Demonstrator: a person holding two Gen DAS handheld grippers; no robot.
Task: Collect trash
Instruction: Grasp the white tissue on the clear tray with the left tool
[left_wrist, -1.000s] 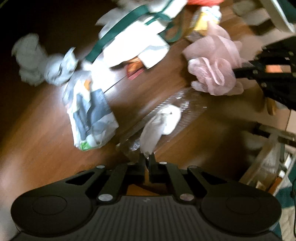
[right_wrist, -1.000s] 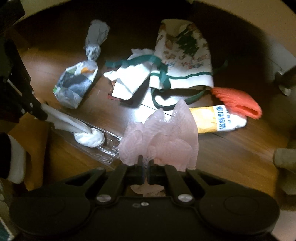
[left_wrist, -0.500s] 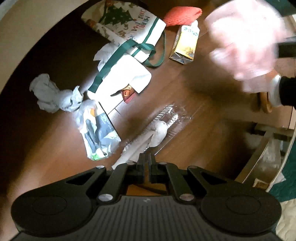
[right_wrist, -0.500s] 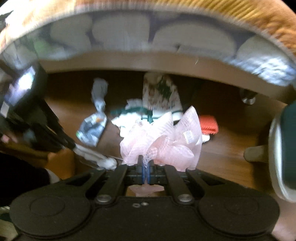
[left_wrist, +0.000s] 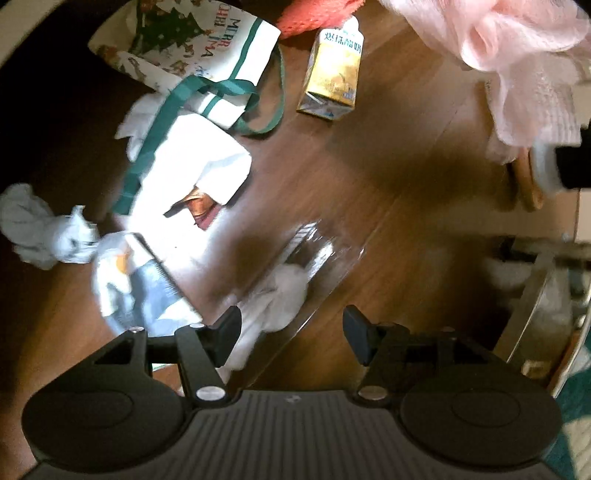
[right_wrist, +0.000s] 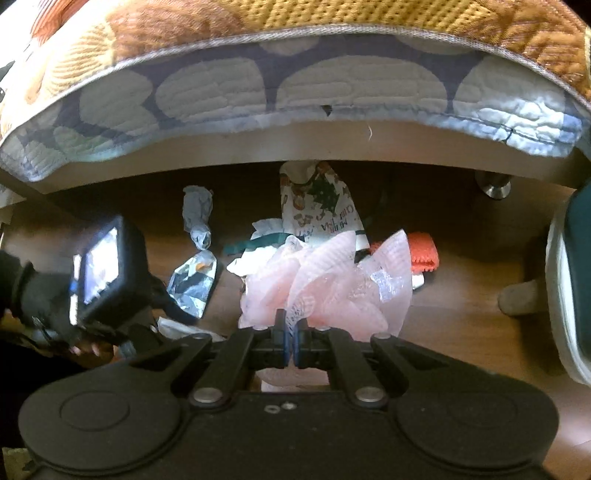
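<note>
Left gripper (left_wrist: 291, 334) spread apart, just above white tissue (left_wrist: 280, 295), lying near-left to far-right; right gripper (right_wrist: 291, 341) clamped on pink mesh (right_wrist: 332, 284).

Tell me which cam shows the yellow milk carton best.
Left wrist: the yellow milk carton lies fully in view on the wood floor, label readable. Right wrist: almost wholly hidden behind the pink mesh held in the right tongs.

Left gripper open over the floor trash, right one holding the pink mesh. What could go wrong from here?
1. The left gripper is open with a white tissue lying on a clear plastic tray; closing may pinch both or push the tray away.
2. The right gripper clamps only a small fold of the pink mesh, so it could slip out.
</note>
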